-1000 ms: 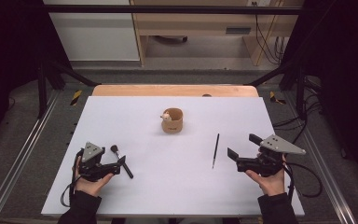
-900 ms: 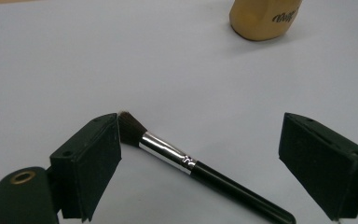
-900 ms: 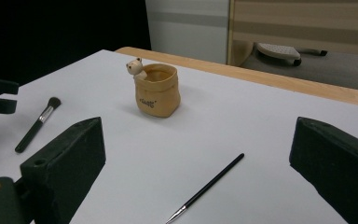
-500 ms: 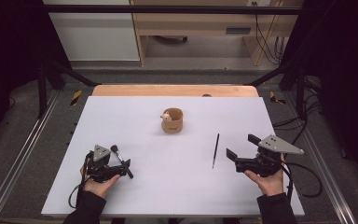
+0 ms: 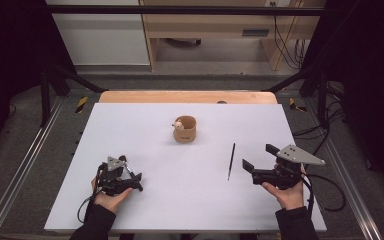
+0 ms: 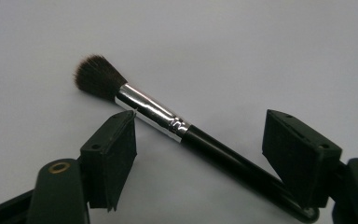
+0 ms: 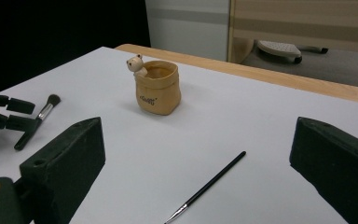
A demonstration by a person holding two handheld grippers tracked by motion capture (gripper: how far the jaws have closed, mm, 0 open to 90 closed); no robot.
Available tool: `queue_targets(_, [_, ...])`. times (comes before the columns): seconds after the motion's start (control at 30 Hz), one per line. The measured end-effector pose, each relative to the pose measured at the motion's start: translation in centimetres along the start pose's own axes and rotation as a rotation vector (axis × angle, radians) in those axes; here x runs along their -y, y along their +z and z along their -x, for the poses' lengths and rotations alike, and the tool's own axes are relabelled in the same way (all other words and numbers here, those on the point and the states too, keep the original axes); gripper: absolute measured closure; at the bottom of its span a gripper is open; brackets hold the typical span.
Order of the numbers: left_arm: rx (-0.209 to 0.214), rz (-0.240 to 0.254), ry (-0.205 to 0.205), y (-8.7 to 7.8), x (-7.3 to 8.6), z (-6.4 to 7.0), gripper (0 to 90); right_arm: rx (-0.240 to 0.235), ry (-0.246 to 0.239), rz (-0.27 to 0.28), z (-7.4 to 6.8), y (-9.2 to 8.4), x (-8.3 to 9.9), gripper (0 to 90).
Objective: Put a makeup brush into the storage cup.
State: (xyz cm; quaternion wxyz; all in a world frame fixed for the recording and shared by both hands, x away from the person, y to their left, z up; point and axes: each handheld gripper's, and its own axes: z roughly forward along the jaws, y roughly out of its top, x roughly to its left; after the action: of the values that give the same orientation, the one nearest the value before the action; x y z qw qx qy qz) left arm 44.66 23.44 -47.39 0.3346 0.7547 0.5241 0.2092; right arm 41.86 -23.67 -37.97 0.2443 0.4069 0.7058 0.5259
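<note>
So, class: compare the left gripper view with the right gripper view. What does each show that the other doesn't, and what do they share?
Left gripper view adds: close detail of the powder brush, dark bristles and silver ferrule, lying between the left tool's jaws, which have just been closing and are not yet clamped. Right gripper view adds: the bear pot, the thin brush and the open right tool. Shared: the powder brush and the white table.
</note>
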Motion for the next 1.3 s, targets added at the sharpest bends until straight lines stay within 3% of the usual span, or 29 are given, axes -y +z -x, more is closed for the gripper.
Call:
queue_targets(0.73, [-0.015, -0.050, -0.036, -0.07, -0.01, -0.14, 51.3, -0.001, -0.001, -0.004, -0.02, 0.08, 0.04, 3.7])
queue_targets(1.03, [0.011, -0.072, -0.039, -0.30, -0.16, -0.39, 61.6, -0.002, 0.005, 0.000, -0.06, -0.04, -0.03, 3.7])
queue_targets(1.3, [0.019, -0.093, -0.026, -0.32, -0.34, -0.42, 64.4, -0.002, -0.003, -0.001, -0.06, -0.04, -0.02, 3.7])
